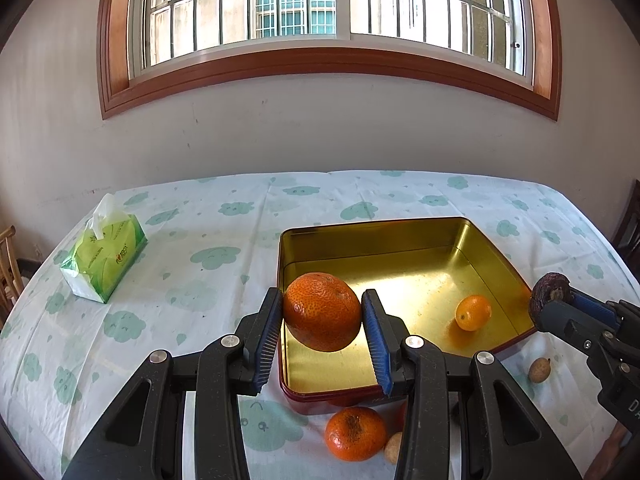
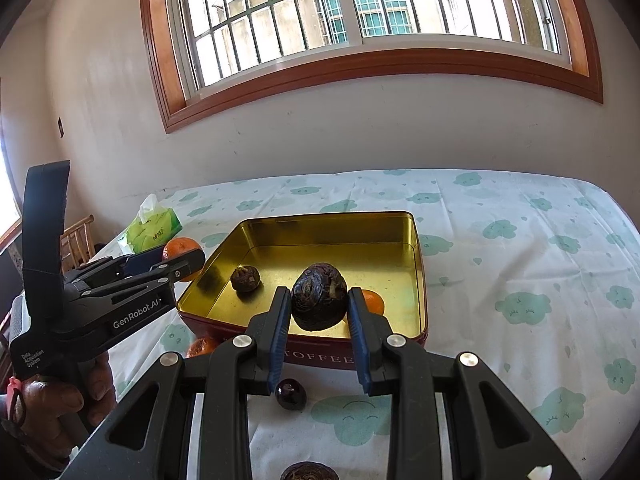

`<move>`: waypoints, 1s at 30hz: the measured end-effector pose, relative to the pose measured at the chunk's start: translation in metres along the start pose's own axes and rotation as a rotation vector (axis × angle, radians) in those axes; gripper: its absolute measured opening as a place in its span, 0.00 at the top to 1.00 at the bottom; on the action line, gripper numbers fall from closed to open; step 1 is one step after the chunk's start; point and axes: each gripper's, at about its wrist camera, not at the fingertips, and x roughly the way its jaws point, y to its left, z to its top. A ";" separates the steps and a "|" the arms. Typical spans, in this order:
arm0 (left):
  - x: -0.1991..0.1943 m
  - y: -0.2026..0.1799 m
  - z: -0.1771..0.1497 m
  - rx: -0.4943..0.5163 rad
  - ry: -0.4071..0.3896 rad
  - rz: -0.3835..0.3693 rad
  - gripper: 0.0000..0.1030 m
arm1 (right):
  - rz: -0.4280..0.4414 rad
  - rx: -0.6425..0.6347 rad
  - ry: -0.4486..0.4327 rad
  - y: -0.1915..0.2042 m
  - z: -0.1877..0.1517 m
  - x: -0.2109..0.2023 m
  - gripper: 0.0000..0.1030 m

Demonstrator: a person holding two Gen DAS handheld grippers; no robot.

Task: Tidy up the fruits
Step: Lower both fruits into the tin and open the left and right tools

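My left gripper [image 1: 322, 316] is shut on a large orange [image 1: 322, 311] and holds it above the near left corner of the open gold tin [image 1: 400, 236]. My right gripper [image 2: 319, 306] is shut on a dark brown water chestnut [image 2: 319, 300] over the tin's near edge [image 2: 320, 334]; it also shows in the left wrist view [image 1: 550, 294]. Inside the tin lie a small kumquat [image 1: 473, 312] and another dark chestnut [image 2: 245, 278]. On the cloth in front of the tin lie a second orange [image 1: 355, 433], a small tan fruit [image 1: 538, 370] and a dark round fruit [image 2: 291, 393].
A green tissue pack [image 1: 105, 256] lies on the table's far left. The table wears a white cloth with green cloud prints [image 2: 520, 264]. A wall with a window stands behind. A wooden chair [image 2: 76, 242] sits at the left. Another dark fruit [image 2: 307, 471] lies at the bottom edge.
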 end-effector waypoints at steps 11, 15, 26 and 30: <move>0.013 0.000 0.007 -0.001 0.001 0.005 0.60 | -0.004 0.006 0.007 -0.006 0.005 0.013 0.74; 0.018 0.002 0.009 -0.004 0.002 0.005 0.60 | -0.004 0.004 0.011 -0.007 0.006 0.017 0.75; 0.031 0.003 0.012 -0.007 0.008 0.008 0.60 | -0.001 0.010 0.024 -0.011 0.008 0.029 0.74; 0.034 0.004 0.013 -0.009 0.008 0.010 0.60 | -0.001 0.014 0.025 -0.013 0.009 0.033 0.75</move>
